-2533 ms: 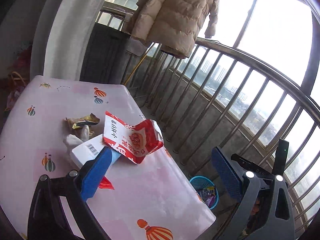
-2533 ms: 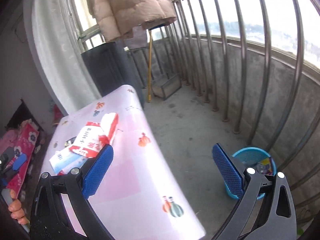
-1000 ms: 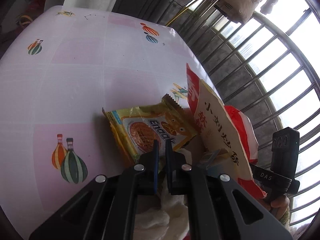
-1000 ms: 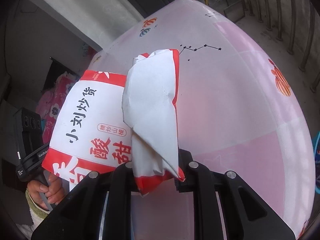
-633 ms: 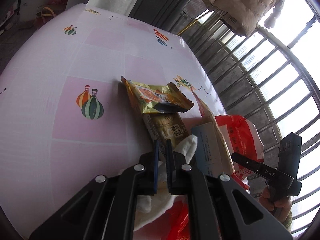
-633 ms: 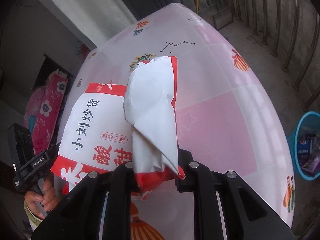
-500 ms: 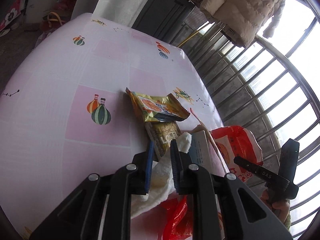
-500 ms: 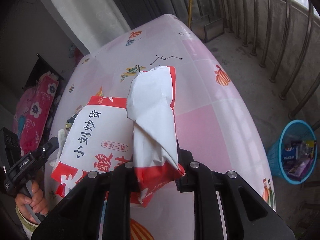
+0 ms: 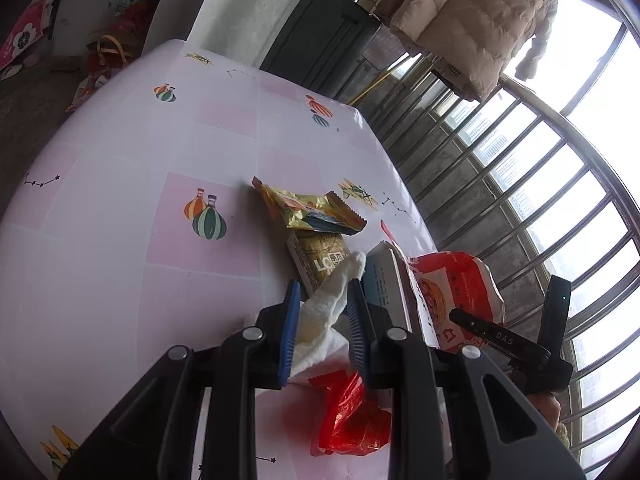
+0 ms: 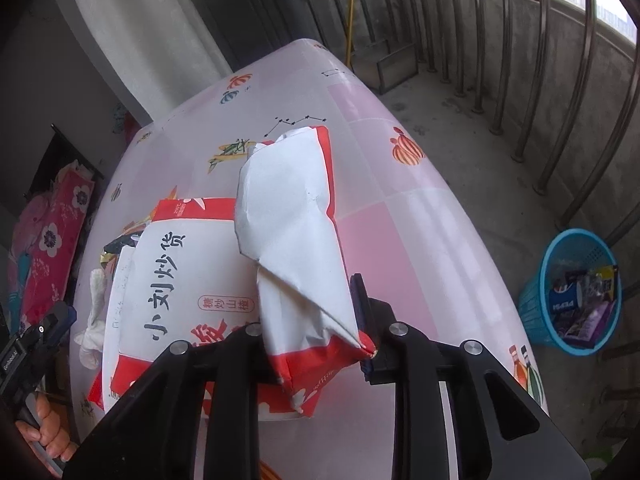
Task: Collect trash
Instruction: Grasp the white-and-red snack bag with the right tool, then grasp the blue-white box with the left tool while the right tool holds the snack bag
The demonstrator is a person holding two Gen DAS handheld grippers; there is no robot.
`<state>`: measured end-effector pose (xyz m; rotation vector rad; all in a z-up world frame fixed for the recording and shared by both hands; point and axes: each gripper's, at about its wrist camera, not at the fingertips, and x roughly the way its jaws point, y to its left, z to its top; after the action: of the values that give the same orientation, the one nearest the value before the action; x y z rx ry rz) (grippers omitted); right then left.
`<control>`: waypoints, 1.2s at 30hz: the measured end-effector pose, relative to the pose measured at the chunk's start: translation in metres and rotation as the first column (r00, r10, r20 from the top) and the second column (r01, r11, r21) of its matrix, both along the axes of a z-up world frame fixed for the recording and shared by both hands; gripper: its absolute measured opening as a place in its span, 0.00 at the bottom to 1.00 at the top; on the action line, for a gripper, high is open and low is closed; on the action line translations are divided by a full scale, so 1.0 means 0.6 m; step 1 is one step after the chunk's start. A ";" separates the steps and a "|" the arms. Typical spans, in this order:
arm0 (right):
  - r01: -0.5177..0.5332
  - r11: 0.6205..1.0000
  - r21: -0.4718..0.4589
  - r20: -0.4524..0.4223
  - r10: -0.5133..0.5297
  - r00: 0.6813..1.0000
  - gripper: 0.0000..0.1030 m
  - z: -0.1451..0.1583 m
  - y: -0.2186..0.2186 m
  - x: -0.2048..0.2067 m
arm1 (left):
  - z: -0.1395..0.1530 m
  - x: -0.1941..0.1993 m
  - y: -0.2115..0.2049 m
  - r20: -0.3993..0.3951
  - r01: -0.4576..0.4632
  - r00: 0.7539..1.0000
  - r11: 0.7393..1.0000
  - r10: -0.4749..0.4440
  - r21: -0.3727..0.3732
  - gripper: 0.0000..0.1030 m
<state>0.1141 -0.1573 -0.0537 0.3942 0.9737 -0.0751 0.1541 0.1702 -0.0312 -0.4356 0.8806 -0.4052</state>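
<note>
In the left wrist view my left gripper point(image 9: 324, 308) hovers low over the pink table point(image 9: 120, 200). Its jaws are opening, and a white tissue point(image 9: 332, 300) lies loosely between the blue pads. Just beyond it lie a yellow snack wrapper point(image 9: 308, 208), a gold packet point(image 9: 320, 260) and a white box point(image 9: 384, 280). A red plastic wrapper point(image 9: 348, 412) lies under the right finger. My right gripper point(image 10: 310, 308) is shut on a folded red-and-white snack bag point(image 10: 288, 216), and its jaws are starting to open. The bag hides its left pad.
A blue basket point(image 10: 572, 288) holding several wrappers stands on the concrete floor off the table's right edge. A metal railing point(image 10: 560, 80) runs behind it. A beige jacket point(image 9: 480, 20) hangs above the rail. A hand point(image 10: 44, 436) holds the left gripper at the table's left side.
The left gripper pulled back from the yellow wrapper and its jaws parted around the tissue. The right gripper drew back with the snack bag, and the blue basket came into view.
</note>
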 end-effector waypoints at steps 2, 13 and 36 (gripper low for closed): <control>0.007 1.000 -0.007 -0.008 -0.007 1.000 0.28 -0.006 0.001 0.001 | -0.001 0.000 0.001 -0.003 -0.001 1.000 1.000 0.001 -0.002 0.23; 0.013 0.999 -0.034 -0.006 -0.013 1.000 0.17 -0.013 0.006 0.006 | -0.005 0.001 0.004 -0.008 -0.002 1.000 1.000 0.002 -0.013 0.23; 0.085 0.963 0.256 0.074 -0.107 0.991 0.09 0.034 -0.057 -0.020 | -0.006 0.002 0.009 0.000 -0.005 1.000 1.000 0.005 -0.025 0.23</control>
<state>0.1020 -0.1913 -0.0332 0.6749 0.8795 -0.0213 0.1552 0.1758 -0.0347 -0.4610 0.8753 -0.4119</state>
